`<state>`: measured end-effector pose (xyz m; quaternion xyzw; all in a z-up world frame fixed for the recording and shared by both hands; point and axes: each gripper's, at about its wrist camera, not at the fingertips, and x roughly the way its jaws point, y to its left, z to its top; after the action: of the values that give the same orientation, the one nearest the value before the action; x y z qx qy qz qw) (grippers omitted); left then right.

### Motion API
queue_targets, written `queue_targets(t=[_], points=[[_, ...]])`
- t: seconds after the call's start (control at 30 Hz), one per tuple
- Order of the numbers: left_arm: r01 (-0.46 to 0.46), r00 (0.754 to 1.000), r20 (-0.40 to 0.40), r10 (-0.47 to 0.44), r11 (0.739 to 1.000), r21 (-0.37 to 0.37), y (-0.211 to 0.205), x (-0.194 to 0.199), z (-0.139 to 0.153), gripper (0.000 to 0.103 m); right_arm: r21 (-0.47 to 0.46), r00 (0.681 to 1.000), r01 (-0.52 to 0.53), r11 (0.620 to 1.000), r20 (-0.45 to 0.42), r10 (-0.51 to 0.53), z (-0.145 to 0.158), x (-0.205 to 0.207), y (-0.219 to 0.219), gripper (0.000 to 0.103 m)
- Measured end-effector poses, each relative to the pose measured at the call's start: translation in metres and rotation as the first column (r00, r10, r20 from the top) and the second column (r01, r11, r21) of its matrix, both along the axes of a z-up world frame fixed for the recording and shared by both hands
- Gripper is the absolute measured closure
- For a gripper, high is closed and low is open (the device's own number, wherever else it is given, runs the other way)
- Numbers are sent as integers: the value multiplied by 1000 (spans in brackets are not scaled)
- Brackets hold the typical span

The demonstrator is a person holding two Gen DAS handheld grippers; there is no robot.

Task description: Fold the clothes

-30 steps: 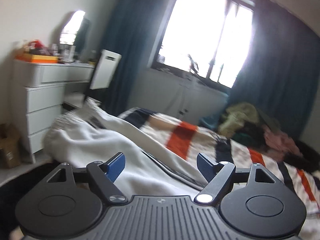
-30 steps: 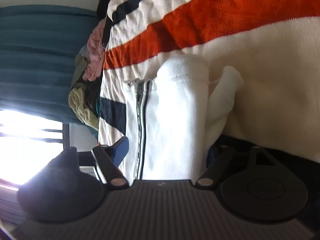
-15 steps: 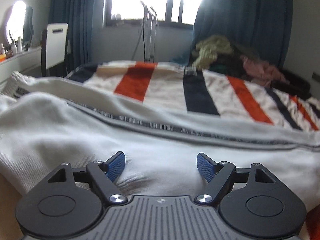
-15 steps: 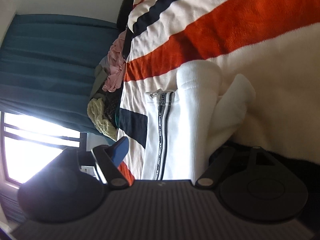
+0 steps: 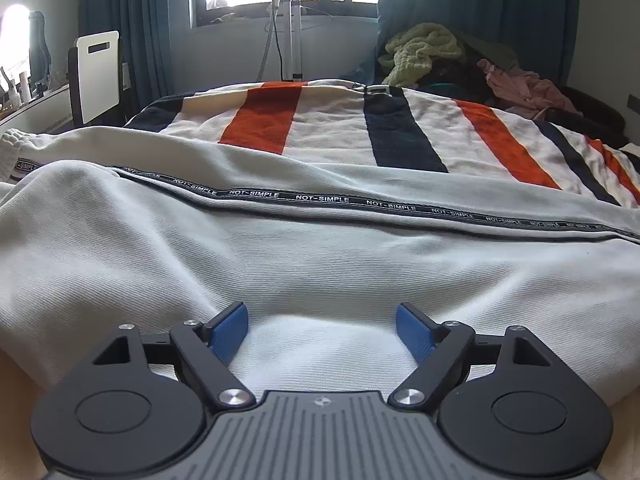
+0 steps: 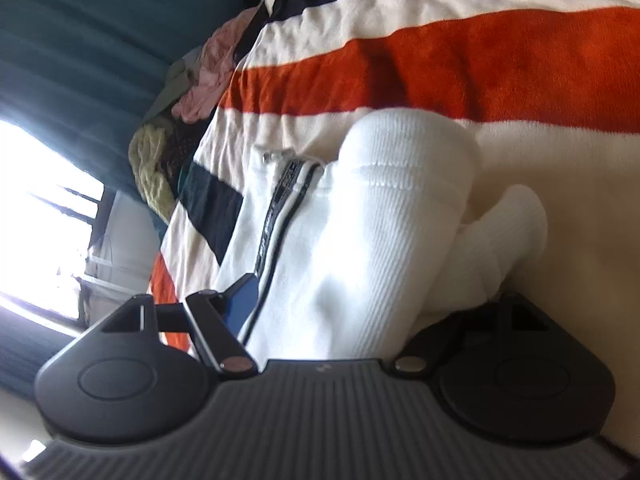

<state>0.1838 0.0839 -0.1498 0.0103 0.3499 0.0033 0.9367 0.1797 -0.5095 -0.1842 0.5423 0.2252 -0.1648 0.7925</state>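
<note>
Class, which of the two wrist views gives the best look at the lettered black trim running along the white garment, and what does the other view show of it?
The left wrist view: the lettered black trim runs across the white garment in sharp focus, and its repeated words "NOT-SIMPLE" can be read. The right wrist view shows only a short, blurred stretch of it, lettering unreadable.

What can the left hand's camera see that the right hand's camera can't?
Only the left wrist view shows the words on the black tape along the white jacket, a white chair and a metal stand by the window.

Only the right wrist view shows the jacket's ribbed cuff and a rolled sleeve end.

Both show the white jacket, the striped blanket, the pile of clothes and blue curtains. The left gripper is open above the fabric; the right gripper has the jacket between its fingers.
</note>
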Motion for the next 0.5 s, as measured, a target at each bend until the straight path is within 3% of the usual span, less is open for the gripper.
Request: queue_targets(t=[0.1, 0.2, 0.23, 0.3, 0.33, 0.37, 0.43, 0.5], points=[[3, 1000, -2, -3, 1000, -4, 1, 0, 1, 20, 28, 993, 45, 999, 107, -48, 3, -7, -2, 25], [5, 1000, -4, -5, 1000, -8, 2, 1, 1, 20, -31, 983, 28, 999, 181, -22, 15, -11, 1, 26], [6, 1000, -4, -6, 1000, -9, 2, 1, 1, 20, -48, 984, 28, 998, 176, -19, 18, -11, 2, 32], [7, 1000, -4, -7, 1000, -10, 2, 1, 1, 20, -87, 991, 26, 996, 134, -15, 22, -11, 4, 54], [8, 1000, -2, -8, 1000, -11, 2, 1, 1, 20, -98, 995, 32, 995, 96, -23, 21, -11, 4, 77], [9, 1000, 0, -9, 1000, -11, 2, 0, 1, 20, -108, 998, 39, 993, 58, -33, 21, -11, 4, 86], [10, 1000, 1, -10, 1000, -13, 2, 0, 1, 20, -129, 999, 52, 990, 10, -51, 22, -13, 5, 88], [10, 1000, 2, -10, 1000, -12, 1, 0, 2, 20, -210, 999, 48, 977, 18, -45, 35, -12, 18, 89]])
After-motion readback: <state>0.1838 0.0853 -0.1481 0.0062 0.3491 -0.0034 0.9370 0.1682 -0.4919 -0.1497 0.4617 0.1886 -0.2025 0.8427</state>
